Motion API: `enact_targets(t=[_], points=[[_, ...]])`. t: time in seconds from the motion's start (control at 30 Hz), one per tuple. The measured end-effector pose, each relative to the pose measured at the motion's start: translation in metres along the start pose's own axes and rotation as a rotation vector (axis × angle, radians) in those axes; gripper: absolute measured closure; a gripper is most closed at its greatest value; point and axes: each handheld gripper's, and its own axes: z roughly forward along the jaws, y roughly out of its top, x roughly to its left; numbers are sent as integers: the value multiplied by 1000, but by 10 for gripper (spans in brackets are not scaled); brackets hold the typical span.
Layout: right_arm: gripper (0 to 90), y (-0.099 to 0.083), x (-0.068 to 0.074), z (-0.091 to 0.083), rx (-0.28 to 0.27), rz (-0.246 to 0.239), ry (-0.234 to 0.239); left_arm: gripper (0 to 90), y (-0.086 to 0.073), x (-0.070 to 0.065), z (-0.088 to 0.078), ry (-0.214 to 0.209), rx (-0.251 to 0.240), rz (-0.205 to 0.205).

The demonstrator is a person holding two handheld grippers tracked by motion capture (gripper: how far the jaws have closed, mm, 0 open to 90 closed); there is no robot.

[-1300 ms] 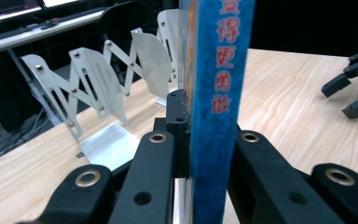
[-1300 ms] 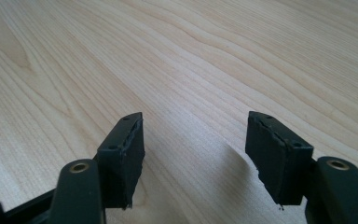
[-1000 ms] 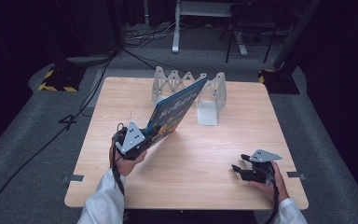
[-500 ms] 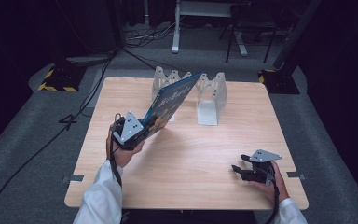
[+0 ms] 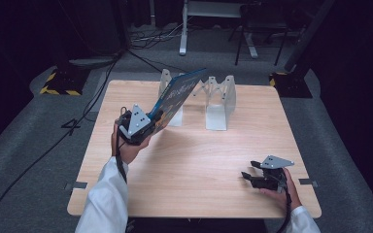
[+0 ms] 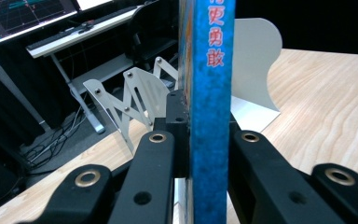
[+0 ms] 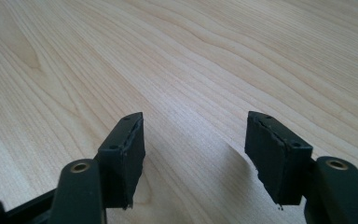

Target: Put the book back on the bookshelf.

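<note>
A thin blue book point(image 5: 177, 94) with red characters on its spine point(image 6: 210, 93) is lifted off the wooden table, tilted up toward the far side. My left gripper point(image 5: 148, 122) is shut on its lower end; both black jaws press the book's covers in the left gripper view. A white metal expanding book rack point(image 5: 209, 99) stands at the table's far middle, and the book's top edge reaches over it. My right gripper point(image 5: 246, 177) rests low near the table's front right, open with nothing between its pads point(image 7: 123, 154).
The wooden table point(image 5: 199, 160) has bare room in the middle and at the front. Beyond the far edge lie cables, a yellow-black striped base point(image 5: 58, 87) and a desk frame on grey floor. Monitors point(image 6: 28, 11) glow off to the side.
My left gripper has lifted the book and carried it toward the rack; the book's top edge now stands higher and farther back. The right gripper has not moved.
</note>
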Motion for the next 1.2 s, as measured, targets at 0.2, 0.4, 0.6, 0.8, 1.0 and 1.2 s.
enact_targets(t=[0.2, 0.4, 0.6, 0.8, 1.0, 1.2], points=[[383, 0, 0, 0, 2, -3, 5, 829, 1, 9, 15, 12, 18, -10], [384, 0, 0, 0, 1, -5, 9, 829, 0, 11, 27, 43, -2, -4], [384, 0, 0, 0, 1, -11, 14, 827, -15, 14, 33, 53, -51, -75], [384, 0, 0, 0, 1, -13, 14, 825, -27, 12, 27, 55, -41, -87], [384, 1, 1, 1, 10, -10, 12, 821, -42, 12, 23, 56, -14, -124], [384, 1, 0, 2, 12, -6, 13, 819, -52, 11, 29, 73, 9, -186]])
